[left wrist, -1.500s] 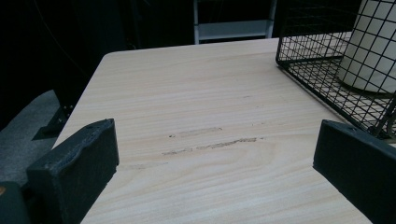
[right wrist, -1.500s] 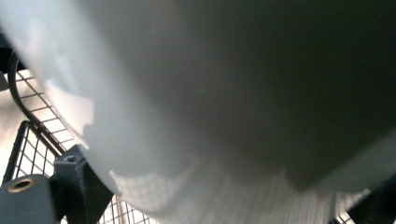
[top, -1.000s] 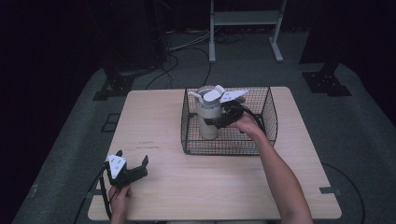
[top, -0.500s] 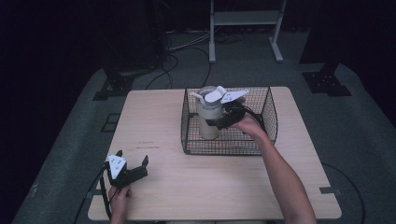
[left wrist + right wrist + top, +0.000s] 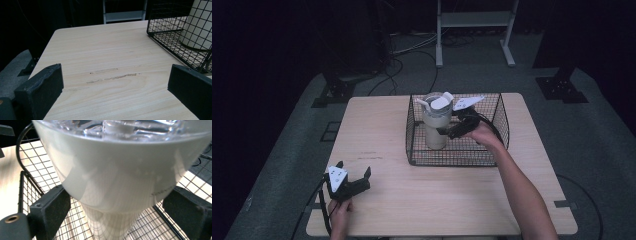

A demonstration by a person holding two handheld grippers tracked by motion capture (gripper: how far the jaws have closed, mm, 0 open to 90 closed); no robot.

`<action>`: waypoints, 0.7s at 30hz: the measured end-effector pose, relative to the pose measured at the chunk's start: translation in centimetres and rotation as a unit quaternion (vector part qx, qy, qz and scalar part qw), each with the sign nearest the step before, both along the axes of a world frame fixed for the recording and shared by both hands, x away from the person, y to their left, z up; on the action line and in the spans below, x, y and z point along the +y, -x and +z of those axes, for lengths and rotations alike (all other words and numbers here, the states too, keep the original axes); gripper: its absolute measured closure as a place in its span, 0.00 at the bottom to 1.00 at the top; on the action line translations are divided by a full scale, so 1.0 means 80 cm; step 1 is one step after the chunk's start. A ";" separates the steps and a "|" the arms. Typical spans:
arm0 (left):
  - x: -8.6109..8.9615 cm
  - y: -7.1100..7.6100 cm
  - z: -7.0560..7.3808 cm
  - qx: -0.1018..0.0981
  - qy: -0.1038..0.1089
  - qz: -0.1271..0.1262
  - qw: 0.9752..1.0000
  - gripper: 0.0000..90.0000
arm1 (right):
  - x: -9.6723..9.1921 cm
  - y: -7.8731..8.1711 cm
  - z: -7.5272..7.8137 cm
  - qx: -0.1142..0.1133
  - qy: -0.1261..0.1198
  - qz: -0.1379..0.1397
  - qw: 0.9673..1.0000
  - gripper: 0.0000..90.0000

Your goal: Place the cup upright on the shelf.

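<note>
on the pale wooden surface (image 5: 452, 190) the wire basket (image 5: 499, 122) sits unmoved, the cream tumbler (image 5: 435, 127) upright inside it. right claw (image 5: 115, 202) has edged in since a second ago, jaws spread either side of the cup, seemingly not yet clamped; a grasp looks close. left claw (image 5: 354, 176) rests released, well apart.

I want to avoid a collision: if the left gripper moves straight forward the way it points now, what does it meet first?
Probably the wire basket: beyond the left gripper lies bare table, with the basket's near corner ahead to the right. Depth is unclear.
</note>
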State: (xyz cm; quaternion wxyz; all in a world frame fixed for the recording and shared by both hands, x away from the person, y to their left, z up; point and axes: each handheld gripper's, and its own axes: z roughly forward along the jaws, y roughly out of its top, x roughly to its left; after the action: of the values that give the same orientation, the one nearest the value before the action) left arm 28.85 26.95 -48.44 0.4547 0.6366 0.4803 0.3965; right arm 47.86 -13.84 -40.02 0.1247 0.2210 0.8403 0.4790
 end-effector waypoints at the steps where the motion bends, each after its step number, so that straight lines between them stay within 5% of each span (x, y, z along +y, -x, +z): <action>1: 0.000 0.000 0.000 0.000 0.000 0.000 1.000 0.00 | -0.003 0.002 0.001 0.002 -0.001 -0.001 1.000 0.08; 21: -0.001 0.001 0.000 0.000 -0.002 -0.001 1.000 0.00 | -0.035 0.034 0.032 0.005 0.009 -0.025 1.000 0.08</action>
State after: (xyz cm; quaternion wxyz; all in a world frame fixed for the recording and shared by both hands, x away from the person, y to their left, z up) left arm 28.80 26.86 -48.46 0.4536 0.6379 0.4787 0.3977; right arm 45.12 -16.64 -37.46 0.1346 0.2435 0.8393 0.4672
